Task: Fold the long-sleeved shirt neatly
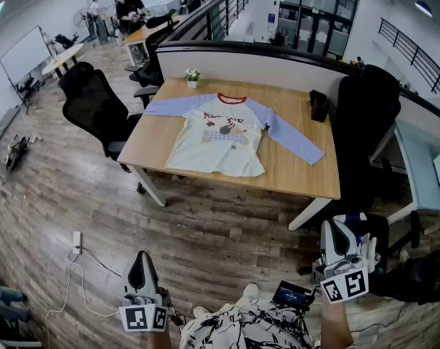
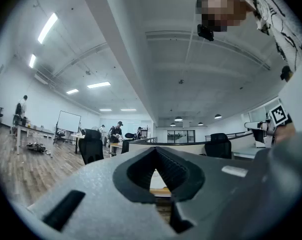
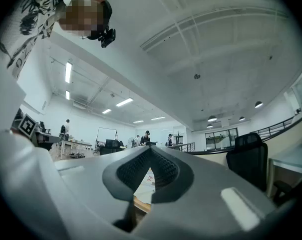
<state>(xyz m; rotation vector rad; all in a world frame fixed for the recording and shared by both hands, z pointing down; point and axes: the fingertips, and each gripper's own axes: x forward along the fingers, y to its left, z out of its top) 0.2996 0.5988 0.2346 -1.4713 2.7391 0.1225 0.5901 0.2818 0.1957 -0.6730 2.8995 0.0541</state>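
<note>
From where I stand, the left gripper (image 1: pixel 141 262) and the right gripper (image 1: pixel 335 233) are both clenched on nothing, well apart from the desk (image 1: pixel 300 174). Best to step up square to it and open the jaws before reaching for a cuff. The long-sleeved shirt (image 1: pixel 218 140) lies flat there, front up. It has a white body, a red collar and lavender sleeves spread wide.

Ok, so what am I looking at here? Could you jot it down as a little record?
Place: open office, wooden table
Shirt: long-sleeved shirt spread flat on the table, sleeves out, not folded
Also on table: small potted plant, black object
Left gripper: jaws shut, empty, short of the table
Right gripper: jaws shut, empty, short of the table
</note>
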